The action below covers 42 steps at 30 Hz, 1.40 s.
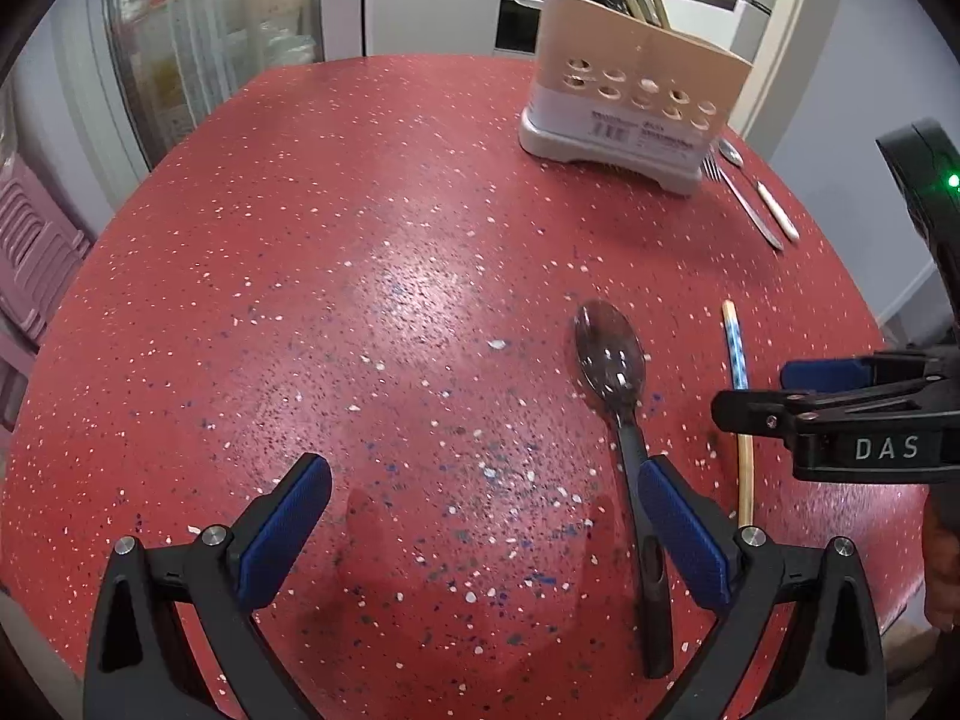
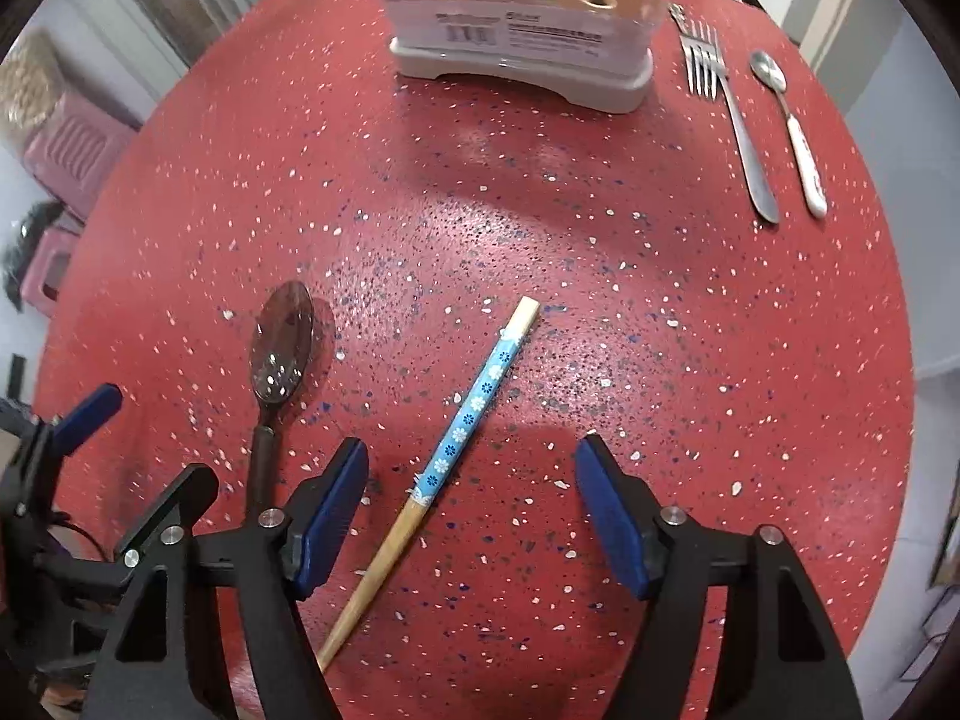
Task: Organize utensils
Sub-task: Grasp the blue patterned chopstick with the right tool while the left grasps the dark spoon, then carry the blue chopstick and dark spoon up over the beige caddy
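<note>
Red speckled round table (image 2: 660, 312), seen from both wrist cameras.

Landmark: utensil holder (image 1: 630, 102), beige with round holes and a grey base, upright at the far side of the table, long handles rising out of its top.

Just right of the holder's base: fork (image 2: 729, 114), lying flat, tines toward the holder. Beside the fork on the side away from the holder: small spoon with a white handle (image 2: 789, 129), roughly parallel, not touching.

Well nearer than the holder, apart from it: dark serving spoon (image 1: 618, 384), flat on the table, bowl pointing toward the holder, black handle running back toward the cameras. To its right, not touching: single chopstick (image 2: 462, 438), blue flowered wrap on the half nearer the holder, bare wood on the near half, lying at a slant.

Left gripper (image 1: 483, 516): jaws spread wide, pinching nothing; right blue pad lying over or just beside the dark spoon's handle in the left wrist view, contact not clear.

Right gripper (image 2: 471, 498): jaws apart, low over the table, straddling the chopstick; chopstick between the blue pads, neither pad pressing on it.

Beyond the table edge on the left: pink plastic stools (image 2: 72, 150).
</note>
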Available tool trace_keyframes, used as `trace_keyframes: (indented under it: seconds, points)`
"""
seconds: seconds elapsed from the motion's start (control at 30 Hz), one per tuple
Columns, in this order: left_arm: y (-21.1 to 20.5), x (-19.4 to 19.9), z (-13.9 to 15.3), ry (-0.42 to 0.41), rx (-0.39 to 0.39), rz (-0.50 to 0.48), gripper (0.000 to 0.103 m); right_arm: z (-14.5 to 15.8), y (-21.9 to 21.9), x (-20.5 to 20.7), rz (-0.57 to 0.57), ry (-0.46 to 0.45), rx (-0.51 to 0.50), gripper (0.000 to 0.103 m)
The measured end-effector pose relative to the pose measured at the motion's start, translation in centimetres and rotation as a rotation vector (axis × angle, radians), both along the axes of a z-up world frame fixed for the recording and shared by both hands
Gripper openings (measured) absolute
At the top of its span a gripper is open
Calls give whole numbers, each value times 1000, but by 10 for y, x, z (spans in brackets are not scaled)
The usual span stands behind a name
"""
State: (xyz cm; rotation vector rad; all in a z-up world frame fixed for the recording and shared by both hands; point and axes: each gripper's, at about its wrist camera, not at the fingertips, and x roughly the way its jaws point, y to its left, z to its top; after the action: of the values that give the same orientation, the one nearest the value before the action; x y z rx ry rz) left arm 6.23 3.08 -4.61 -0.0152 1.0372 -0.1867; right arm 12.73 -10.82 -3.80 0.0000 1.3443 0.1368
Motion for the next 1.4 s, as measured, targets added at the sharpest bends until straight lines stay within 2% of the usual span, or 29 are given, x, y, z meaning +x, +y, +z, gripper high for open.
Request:
trace_keyframes:
  seconds: [0.17,0.23,0.33,0.4,0.57,0.63,0.77,0.87,0.93,0.97,1.13,1.4]
  points:
    - [-10,3,-3,19,5,-17,103,1,4,-3,25,-16,-50,48]
    - [-13,5,-3,26,3,-24,103,2,1,-5,34,-25,-54,33]
    - [-22,8,-3,36,8,-37,103,0,-3,-6,41,-38,-52,20]
    - [-30,11,-3,43,22,-47,103,-2,-9,-7,46,-50,-37,16]
    - [-41,16,-8,85,66,-62,100,-3,-9,-10,59,-74,-19,15]
    - [-45,15,-7,83,97,-69,92,-4,-12,-11,69,-83,3,12]
    - [-50,17,-4,105,100,-97,80,4,-19,-37,67,-89,71,9]
    - [-54,17,-1,119,101,-126,63,5,-22,-42,75,-107,107,9]
    - [-58,18,1,128,101,-142,43,11,-23,-44,81,-123,129,9]
    - [-59,18,1,129,102,-149,38,12,-26,-46,83,-129,138,9]
    - [-55,15,1,110,24,-127,37,22,-53,-44,80,-157,198,9]
    - [-42,-2,30,-39,-42,-78,37,51,-72,-52,96,-261,317,9]
